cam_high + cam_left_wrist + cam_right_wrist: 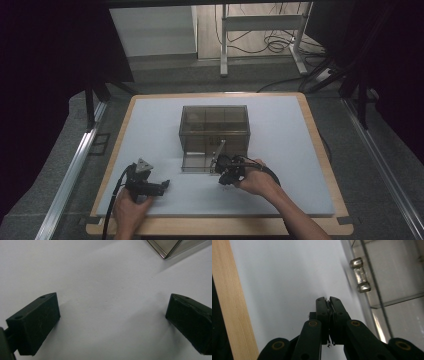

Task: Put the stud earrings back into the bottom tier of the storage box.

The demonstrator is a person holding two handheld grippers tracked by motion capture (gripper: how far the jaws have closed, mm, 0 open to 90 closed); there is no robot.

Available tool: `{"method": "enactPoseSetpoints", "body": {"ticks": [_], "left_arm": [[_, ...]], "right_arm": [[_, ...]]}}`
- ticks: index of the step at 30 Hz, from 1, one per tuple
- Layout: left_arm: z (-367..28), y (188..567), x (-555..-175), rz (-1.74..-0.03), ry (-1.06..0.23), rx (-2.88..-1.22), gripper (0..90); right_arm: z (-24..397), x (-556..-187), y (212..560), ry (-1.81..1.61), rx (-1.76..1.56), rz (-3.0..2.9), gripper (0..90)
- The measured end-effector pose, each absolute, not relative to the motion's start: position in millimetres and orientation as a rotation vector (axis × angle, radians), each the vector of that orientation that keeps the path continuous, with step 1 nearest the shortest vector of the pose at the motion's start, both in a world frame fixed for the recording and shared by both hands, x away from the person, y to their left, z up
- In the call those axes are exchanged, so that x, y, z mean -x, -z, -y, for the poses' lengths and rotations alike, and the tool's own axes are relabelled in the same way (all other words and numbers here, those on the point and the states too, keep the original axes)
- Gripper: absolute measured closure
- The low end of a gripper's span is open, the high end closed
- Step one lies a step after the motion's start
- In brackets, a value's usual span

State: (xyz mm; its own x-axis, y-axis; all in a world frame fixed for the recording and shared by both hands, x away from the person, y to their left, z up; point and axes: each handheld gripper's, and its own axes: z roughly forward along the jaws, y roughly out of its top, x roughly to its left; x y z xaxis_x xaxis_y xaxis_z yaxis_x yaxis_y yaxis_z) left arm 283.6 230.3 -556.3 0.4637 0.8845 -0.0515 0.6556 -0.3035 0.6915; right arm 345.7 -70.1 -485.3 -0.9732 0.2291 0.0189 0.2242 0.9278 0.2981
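Fingers of your right gripper (329, 300) are clenched on nothing, just beside the clear box (214, 131) and its open front door. Your left gripper (112, 315) is spread wide over bare counter (150, 125), the box's corner beyond it.

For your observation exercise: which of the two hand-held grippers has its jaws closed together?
The right hand-held gripper, beside the clear box: its jaws meet with nothing visible between them. The left hand-held gripper has its jaws spread wide over the bare white mat.

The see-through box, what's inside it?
The box looks empty: thin dividers split it into compartments, nothing lying in them. Its tinted walls and the right gripper hide the front corner.
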Motion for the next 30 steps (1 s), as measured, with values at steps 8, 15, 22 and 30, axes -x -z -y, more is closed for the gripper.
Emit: {"method": "enactPoseSetpoints", "body": {"ticks": [8,15,22,30], "left_arm": [[-230.4,556.3,-283.6,-1.276,-0.451,-2.061,0.0],[-230.4,556.2,-283.6,-1.275,-0.45,-2.062,0.0],[-230.4,556.3,-283.6,-1.276,-0.451,-2.061,0.0],[-230.5,556.1,-283.5,-1.276,-0.449,-2.065,0.0]], "right_arm": [[72.3,-350.5,472.0,-0.543,-0.396,-3.048,85.0],[77.0,-358.5,463.3,-0.634,-0.457,-2.988,84.9],[81.8,-373.3,460.8,-0.743,-0.543,-2.911,84.7],[82.8,-385.3,467.5,-0.819,-0.608,-2.854,84.6]]}}
